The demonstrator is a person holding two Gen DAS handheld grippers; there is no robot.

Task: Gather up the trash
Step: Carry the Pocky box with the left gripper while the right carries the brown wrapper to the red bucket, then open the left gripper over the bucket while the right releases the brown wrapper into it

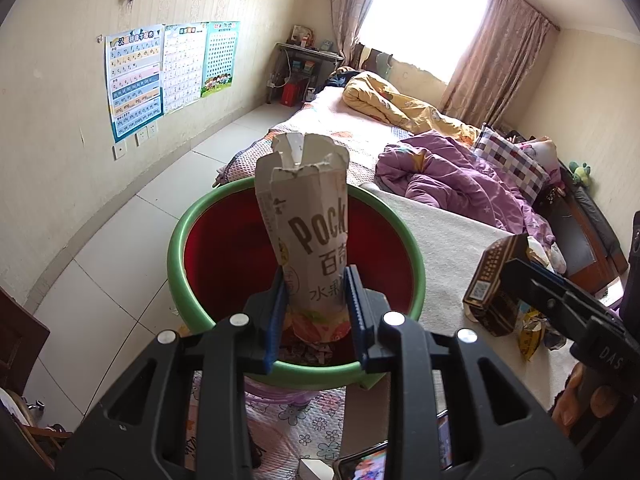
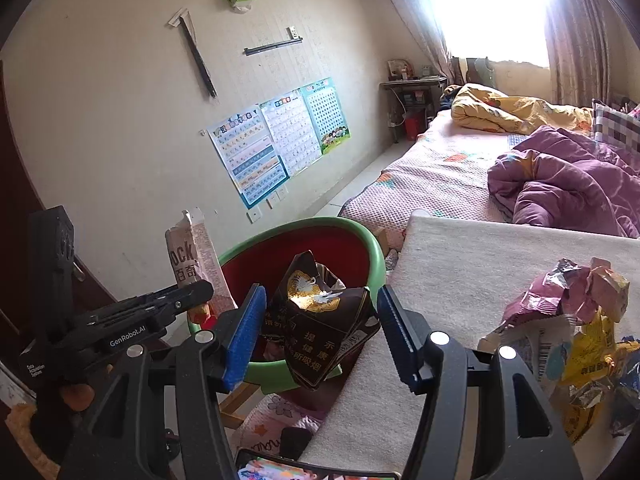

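You're clamping Pocky box [image 1: 310,232] in left gripper [image 1: 316,312] over green basin [image 1: 176,240]; right gripper [image 2: 320,332] gripping crumpled dark cigarette pack [image 2: 320,320] near rim. Risking: releasing early, pack dropping outside basin; tall box tipping out.

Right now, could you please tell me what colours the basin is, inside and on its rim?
The basin is red inside with a green rim, clearest in the left wrist view.

The torn snack box [image 1: 308,236] over the green basin [image 1: 180,240] read "POCK" and "百奇". The left hand-held gripper [image 2: 208,292] beside the basin bore "GenRobot.AI". The crushed dark pack [image 2: 320,332] showed "提示".
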